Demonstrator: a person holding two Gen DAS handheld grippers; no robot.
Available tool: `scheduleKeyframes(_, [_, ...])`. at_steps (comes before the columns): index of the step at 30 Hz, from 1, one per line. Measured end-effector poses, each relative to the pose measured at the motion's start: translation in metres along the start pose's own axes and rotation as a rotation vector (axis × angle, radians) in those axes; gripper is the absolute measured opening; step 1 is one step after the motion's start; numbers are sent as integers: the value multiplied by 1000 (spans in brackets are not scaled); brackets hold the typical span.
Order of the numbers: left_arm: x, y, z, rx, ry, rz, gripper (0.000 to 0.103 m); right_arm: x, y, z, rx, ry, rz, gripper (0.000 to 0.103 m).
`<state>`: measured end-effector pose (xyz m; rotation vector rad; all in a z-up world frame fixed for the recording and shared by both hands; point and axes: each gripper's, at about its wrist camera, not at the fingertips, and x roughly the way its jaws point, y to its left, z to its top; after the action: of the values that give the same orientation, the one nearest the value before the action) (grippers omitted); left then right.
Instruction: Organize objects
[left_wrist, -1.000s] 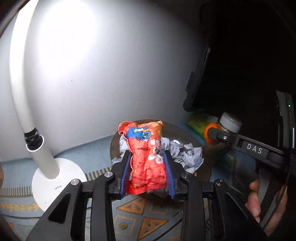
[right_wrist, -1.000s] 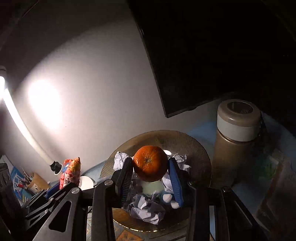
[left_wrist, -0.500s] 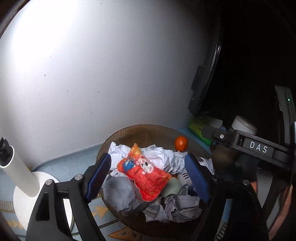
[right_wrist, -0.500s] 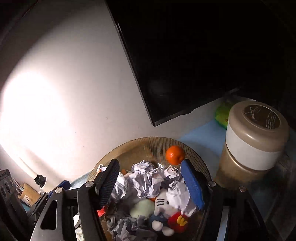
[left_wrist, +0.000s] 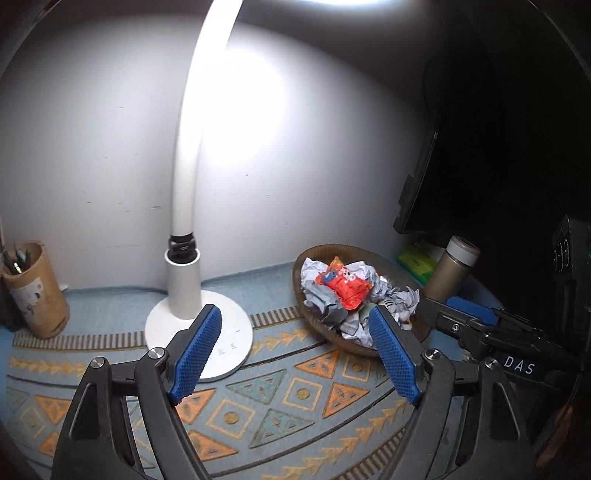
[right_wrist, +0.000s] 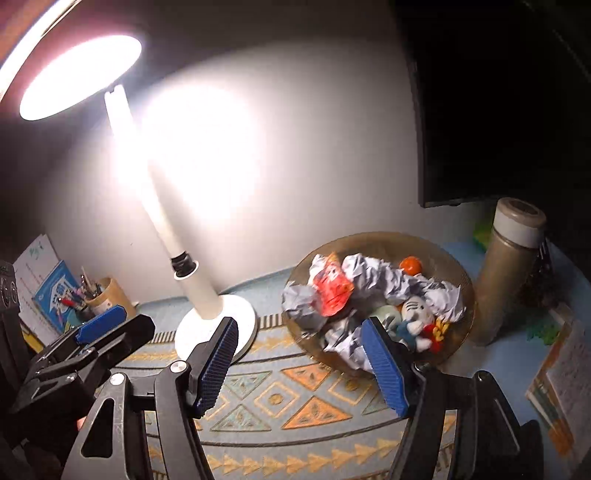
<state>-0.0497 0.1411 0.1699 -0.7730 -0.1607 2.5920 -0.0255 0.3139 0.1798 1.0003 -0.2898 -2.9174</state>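
Note:
A round brown basket (right_wrist: 436, 245) (left_wrist: 314, 254) on the patterned mat holds crumpled papers (right_wrist: 373, 273), a red snack packet (left_wrist: 345, 286) (right_wrist: 330, 291), a small orange (right_wrist: 410, 264) and a white plush toy (right_wrist: 415, 312). My left gripper (left_wrist: 295, 354) is open and empty, pulled back in front of the basket. My right gripper (right_wrist: 301, 363) is open and empty, also back from the basket. The right gripper shows low at the right in the left wrist view (left_wrist: 476, 325). The left gripper shows at the left in the right wrist view (right_wrist: 96, 328).
A white desk lamp (left_wrist: 184, 288) (right_wrist: 207, 302) stands left of the basket, lit. A tan flask (right_wrist: 506, 273) (left_wrist: 452, 269) stands right of it under a dark monitor (right_wrist: 498, 110). A pen cup (left_wrist: 35, 288) (right_wrist: 105, 297) is at far left. Books (right_wrist: 561, 365) lie at right.
Both grippers let go, the packet and the orange now lying in the basket. Both have since pulled back and away from the basket, jaws wide.

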Motion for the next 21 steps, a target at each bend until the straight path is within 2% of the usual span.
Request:
scheduleKeyframes(1, [-13, 10, -6, -18, 7, 1, 96, 2, 10, -8, -5, 21, 20, 68])
scheduleKeyframes(2, [-23, 18, -13, -45, 24, -28, 101, 4, 19, -18, -14, 42, 36, 68])
scheduleKeyframes(4, [-43, 37, -28, -104, 31, -85, 102, 16, 36, -40, -44, 83, 42, 68])
scheduleKeyframes(5, [-52, 45, -36, -120, 22, -64, 102, 24, 46, -52, -59, 100, 39, 68])
scheduleKeyframes(8, [-59, 69, -65, -146, 38, 98, 102, 46, 70, -88, -125, 131, 6, 68])
scheduleKeyframes(11, [-37, 90, -94, -166, 96, 211, 102, 78, 81, -112, -167, 154, 19, 68])
scheduleKeyframes(14, [-9, 101, -114, -124, 158, 320, 102, 104, 85, -120, -186, 204, -13, 68])
scheduleKeyframes(16, [8, 106, -124, -108, 210, 335, 102, 115, 82, -120, -174, 223, -20, 68])
scheduleKeyframes(18, [23, 112, -130, -133, 281, 298, 102, 122, 76, -120, -171, 236, -52, 68])
scheduleKeyframes(20, [25, 115, -135, -160, 276, 261, 102, 127, 68, -124, -161, 248, -60, 68])
scheduleKeyframes(21, [25, 116, -137, -161, 266, 279, 102, 131, 65, -126, -154, 264, -66, 68])
